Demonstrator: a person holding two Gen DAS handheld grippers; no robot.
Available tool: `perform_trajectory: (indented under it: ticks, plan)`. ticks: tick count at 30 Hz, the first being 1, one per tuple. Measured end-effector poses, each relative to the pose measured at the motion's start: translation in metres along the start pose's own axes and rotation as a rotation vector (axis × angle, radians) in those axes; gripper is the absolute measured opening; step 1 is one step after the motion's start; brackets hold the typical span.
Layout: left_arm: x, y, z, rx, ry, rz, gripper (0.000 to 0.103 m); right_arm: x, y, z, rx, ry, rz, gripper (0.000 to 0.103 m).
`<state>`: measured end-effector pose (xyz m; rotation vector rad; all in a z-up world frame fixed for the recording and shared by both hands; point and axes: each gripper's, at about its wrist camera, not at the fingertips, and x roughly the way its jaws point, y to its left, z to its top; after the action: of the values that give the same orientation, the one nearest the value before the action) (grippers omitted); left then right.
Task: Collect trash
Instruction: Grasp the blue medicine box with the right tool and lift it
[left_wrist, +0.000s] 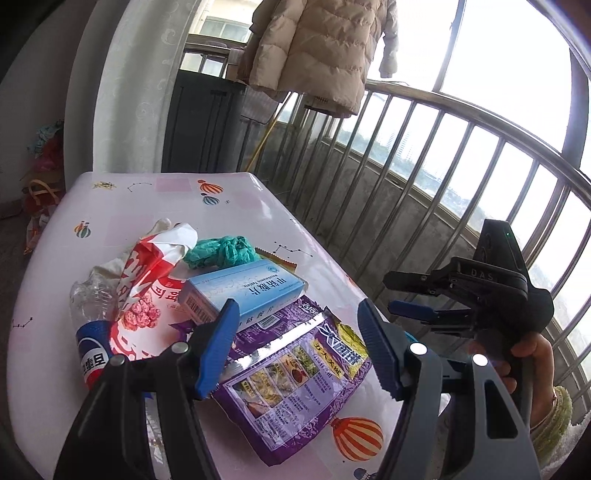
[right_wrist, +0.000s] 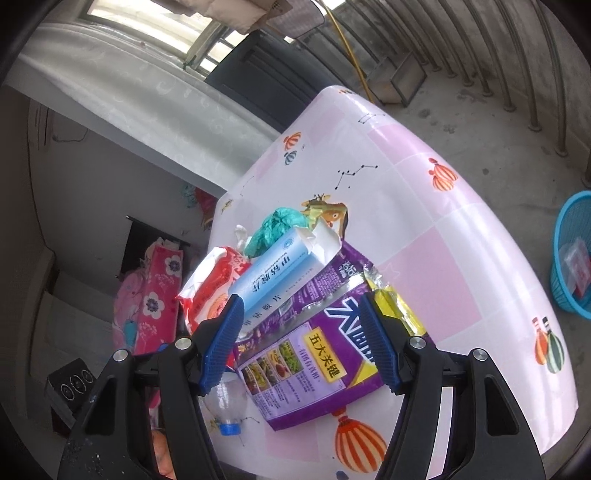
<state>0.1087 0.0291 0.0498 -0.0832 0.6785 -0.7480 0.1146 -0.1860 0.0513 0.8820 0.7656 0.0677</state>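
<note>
A heap of trash lies on the pink table (left_wrist: 155, 206): a purple snack bag (left_wrist: 295, 384) (right_wrist: 314, 354), a light blue box (left_wrist: 243, 291) (right_wrist: 277, 277) resting on it, a red and white wrapper (left_wrist: 147, 291) (right_wrist: 214, 288), a crushed plastic bottle (left_wrist: 90, 325) (right_wrist: 227, 406), a green crumpled bag (left_wrist: 221, 251) (right_wrist: 277, 225) and a yellow wrapper (right_wrist: 397, 310). My left gripper (left_wrist: 299, 350) is open and empty above the purple bag. My right gripper (right_wrist: 299, 343) is open and empty over the same bag; it also shows in the left wrist view (left_wrist: 402, 291) at the right.
A blue basket (right_wrist: 572, 258) with trash inside stands on the floor right of the table. A metal railing (left_wrist: 443, 155) runs behind and right of the table. A dark cabinet (left_wrist: 203, 122) stands behind it. Colourful bags (right_wrist: 151, 295) lie on the floor at left.
</note>
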Motion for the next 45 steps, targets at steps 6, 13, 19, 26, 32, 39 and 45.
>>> perform_trajectory:
  ticks: [6,13,19,26,32,39,45]
  plan:
    - [0.051,0.013,0.022,0.003,0.066,0.006,0.060,0.030,-0.014,0.008,0.080,0.064,0.063,0.048]
    - [0.128,0.054,0.054,-0.124,0.201,0.106,0.055,0.065,-0.023,0.006,0.112,0.157,0.101,0.040]
    - [0.178,0.089,0.062,-0.243,0.324,0.126,0.055,0.083,-0.029,0.004,0.124,0.209,0.129,0.038]
    - [0.190,0.101,0.065,-0.248,0.404,0.116,0.055,0.084,-0.039,0.007,0.150,0.229,0.149,0.038]
    - [0.167,0.081,0.053,-0.243,0.462,-0.055,0.055,0.081,-0.042,0.008,0.166,0.225,0.180,0.037]
    - [0.134,0.052,0.029,-0.249,0.436,-0.174,0.045,0.067,-0.049,0.004,0.177,0.231,0.203,0.034]
    - [0.108,0.031,0.018,-0.253,0.385,-0.238,0.040,0.051,-0.044,0.001,0.143,0.226,0.186,0.034]
